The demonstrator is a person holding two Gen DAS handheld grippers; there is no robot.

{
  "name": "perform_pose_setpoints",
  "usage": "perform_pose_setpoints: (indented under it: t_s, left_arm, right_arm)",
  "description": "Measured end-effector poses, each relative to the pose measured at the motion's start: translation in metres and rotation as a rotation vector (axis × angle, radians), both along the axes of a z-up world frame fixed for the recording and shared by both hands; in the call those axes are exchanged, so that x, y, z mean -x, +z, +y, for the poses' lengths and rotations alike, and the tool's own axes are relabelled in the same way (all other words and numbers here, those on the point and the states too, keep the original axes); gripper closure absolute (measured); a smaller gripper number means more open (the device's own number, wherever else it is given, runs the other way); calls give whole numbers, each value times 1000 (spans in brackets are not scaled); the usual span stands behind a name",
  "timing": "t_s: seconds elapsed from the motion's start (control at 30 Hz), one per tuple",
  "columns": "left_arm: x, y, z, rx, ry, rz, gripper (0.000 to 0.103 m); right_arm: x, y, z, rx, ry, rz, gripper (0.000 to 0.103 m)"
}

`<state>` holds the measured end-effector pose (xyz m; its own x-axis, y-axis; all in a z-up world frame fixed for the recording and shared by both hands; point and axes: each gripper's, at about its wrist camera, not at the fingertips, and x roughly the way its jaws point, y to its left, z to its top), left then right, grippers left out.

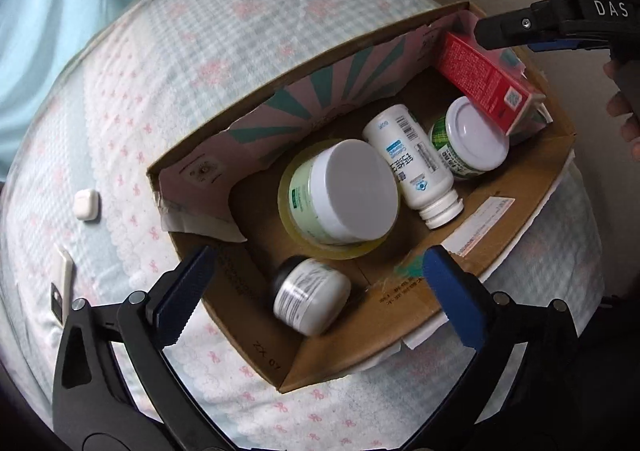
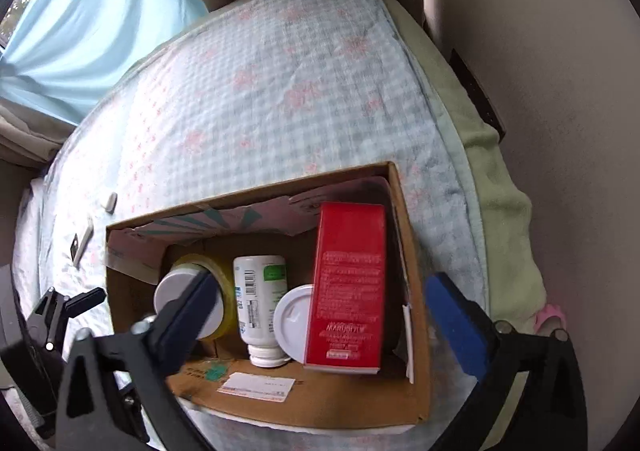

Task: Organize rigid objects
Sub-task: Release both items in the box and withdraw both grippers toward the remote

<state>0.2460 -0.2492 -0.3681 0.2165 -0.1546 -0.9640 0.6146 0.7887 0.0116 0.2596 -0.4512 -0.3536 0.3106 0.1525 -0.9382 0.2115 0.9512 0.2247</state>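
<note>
Both hand-held grippers, left (image 1: 316, 291) and right (image 2: 320, 315), hang with jaws apart and empty over the box (image 1: 516, 219). Packing seems nearly finished; next, I think, the earbud case (image 1: 86, 204) at 9 o'clock needs a gentle grasp.

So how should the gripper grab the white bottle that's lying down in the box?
Probably across its middle, coming down from above. The white bottle lies on its side in the cardboard box, its round sides facing up. Its neck end is free, but the big jar and the green-label jar crowd both sides, so the fingers have little room.
</note>
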Motion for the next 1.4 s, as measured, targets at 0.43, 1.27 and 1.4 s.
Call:
perform_pose_setpoints:
  t_s: [0.43, 1.27, 1.4]
  left_arm:
    - [2, 2, 13, 13, 60, 32, 0]
    - [20, 88, 57, 86, 108, -66, 0]
    - [26, 111, 90, 110, 137, -107, 0]
  right_arm:
    - [19, -10, 12, 29, -20, -35, 0]
    - [42, 80, 54, 166, -1, -96, 0]
    - [53, 117, 78, 175, 6, -152, 0]
